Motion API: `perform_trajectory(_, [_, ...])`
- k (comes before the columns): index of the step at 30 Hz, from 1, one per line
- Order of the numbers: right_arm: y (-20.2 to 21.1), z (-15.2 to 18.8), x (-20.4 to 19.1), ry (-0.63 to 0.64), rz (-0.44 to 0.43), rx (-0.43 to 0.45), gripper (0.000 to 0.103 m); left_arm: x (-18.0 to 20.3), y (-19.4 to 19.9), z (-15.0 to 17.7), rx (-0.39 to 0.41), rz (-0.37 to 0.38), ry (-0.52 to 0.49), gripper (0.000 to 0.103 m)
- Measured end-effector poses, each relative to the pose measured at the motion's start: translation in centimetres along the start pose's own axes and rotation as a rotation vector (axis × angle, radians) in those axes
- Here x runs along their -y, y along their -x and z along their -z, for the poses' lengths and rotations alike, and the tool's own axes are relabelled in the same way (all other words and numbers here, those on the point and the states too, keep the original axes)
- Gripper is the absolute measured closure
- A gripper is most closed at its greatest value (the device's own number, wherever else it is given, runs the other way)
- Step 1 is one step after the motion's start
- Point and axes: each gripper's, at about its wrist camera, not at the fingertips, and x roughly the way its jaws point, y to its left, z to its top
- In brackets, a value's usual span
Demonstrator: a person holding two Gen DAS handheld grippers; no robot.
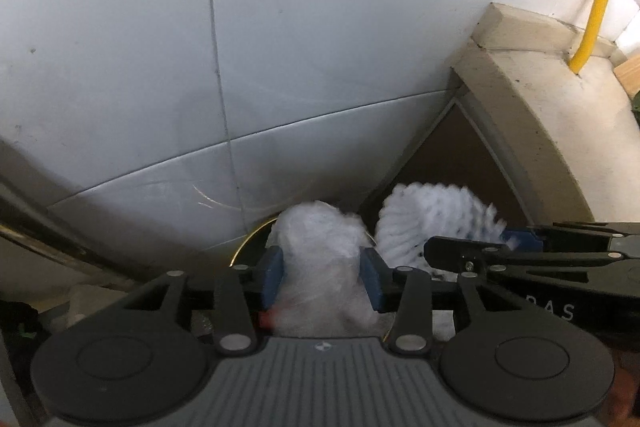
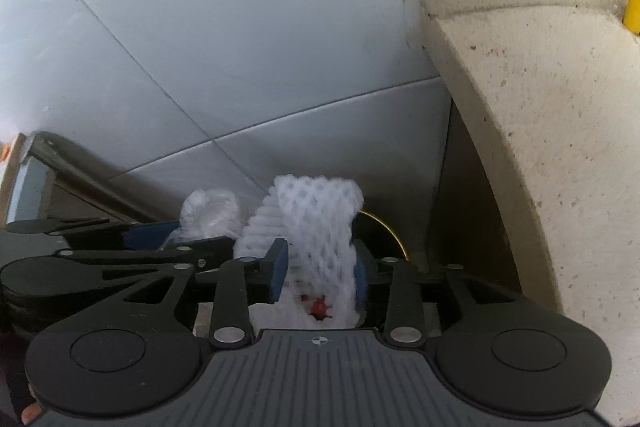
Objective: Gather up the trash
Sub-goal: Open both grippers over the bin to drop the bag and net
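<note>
Holding crumpled plastic wad (image 1: pixel 320 255) between blue pads: left gripper (image 1: pixel 322 277), jaws moderately apart, pads (image 1: pixel 272 277) seemingly touching wad on both sides. Right gripper (image 2: pixel 318 271) just beside it, carrying white foam net sleeve (image 2: pixel 316 223) likewise, net bulging above fingers. Both point steeply down over dark opening with gold rim (image 2: pixel 384 227), probably trash bin, tucked in corner between grey tiled wall (image 1: pixel 280 47) and beige stone ledge (image 2: pixel 540 107). Judgement: trash positioned for drop into bin.

plastic wad (image 1: pixel 320 239) left | foam net (image 1: pixel 436 219) right; touching; wall (image 1: pixel 280 47) behind
</note>
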Motion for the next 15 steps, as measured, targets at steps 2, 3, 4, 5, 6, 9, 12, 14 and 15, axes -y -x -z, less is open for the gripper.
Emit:
perform_trajectory(2, [-0.3,0.0,0.2,-0.004,-0.001,-0.009,0.059,0.0,-0.1,0.0,0.004,-0.017,-0.002,0.063])
perform_trajectory(3, [-0.5,0.1,0.2,-0.006,-0.001,-0.013,0.059,0.0,-0.1,0.0,0.005,-0.025,-0.001,0.062])
perform_trajectory(4, [-0.7,0.1,0.3,-0.008,-0.001,-0.016,0.059,0.0,-0.1,-0.1,0.005,-0.032,0.001,0.061])
perform_trajectory(5, [-0.8,0.1,0.3,-0.009,0.0,-0.02,0.059,0.0,-0.2,-0.1,0.0,-0.034,0.0,0.061])
perform_trajectory(6, [-1.1,0.2,0.3,-0.011,0.0,-0.024,0.059,-0.1,-0.4,-0.1,-0.007,-0.036,0.001,0.061])
perform_trajectory(9, [-1.6,0.1,0.2,-0.017,0.005,-0.031,0.059,0.0,-0.6,-0.1,-0.021,-0.037,-0.002,0.061])
perform_trajectory(12, [-1.6,0.2,0.2,-0.024,0.008,-0.032,0.059,0.0,-0.6,-0.1,-0.02,-0.039,-0.01,0.058])
perform_trajectory(14, [-1.5,0.2,0.2,-0.027,0.01,-0.028,0.058,0.0,-0.6,-0.1,-0.026,-0.044,-0.011,0.055])
perform_trajectory(15, [-1.5,0.3,0.2,-0.028,0.011,-0.026,0.057,0.0,-0.5,-0.1,-0.025,-0.042,-0.011,0.055])
